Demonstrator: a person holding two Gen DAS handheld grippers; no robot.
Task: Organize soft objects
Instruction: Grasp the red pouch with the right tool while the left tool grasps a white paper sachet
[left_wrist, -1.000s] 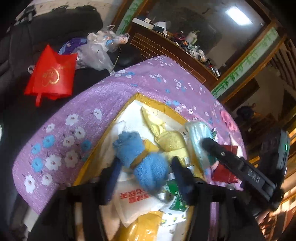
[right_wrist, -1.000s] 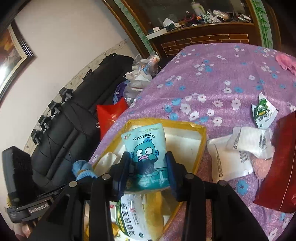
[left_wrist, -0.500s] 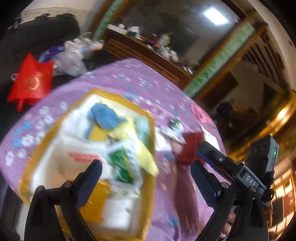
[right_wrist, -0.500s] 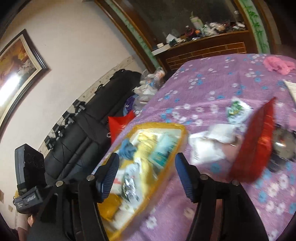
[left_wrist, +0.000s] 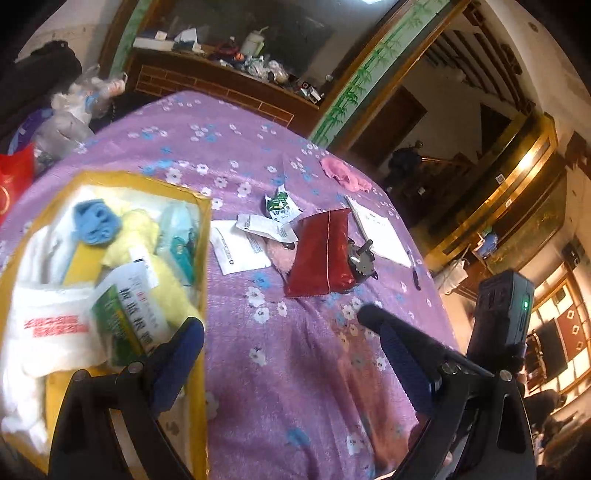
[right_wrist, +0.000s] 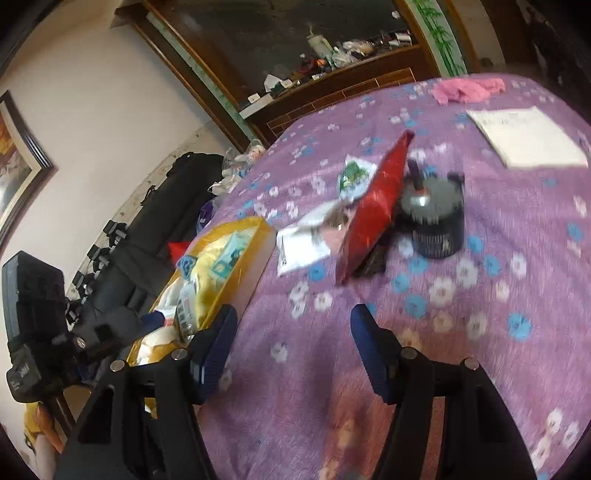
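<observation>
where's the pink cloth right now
The pink cloth lies bunched on the purple floral tablecloth at the table's far edge, beyond the red pouch and just past the white paper sheet.

The left hand-held gripper (left_wrist: 280, 332) points forward and downward, its two blue-padded fingers (left_wrist: 177, 354) spread wide with nothing between them; its jaws have just been opening. The right hand-held gripper (right_wrist: 293, 343) tilts down at a like slant, its blue pads (right_wrist: 369, 347) also apart and empty, its jaws likewise just opened. In the left view the right one's black body (left_wrist: 502, 317) shows at the right edge.
</observation>
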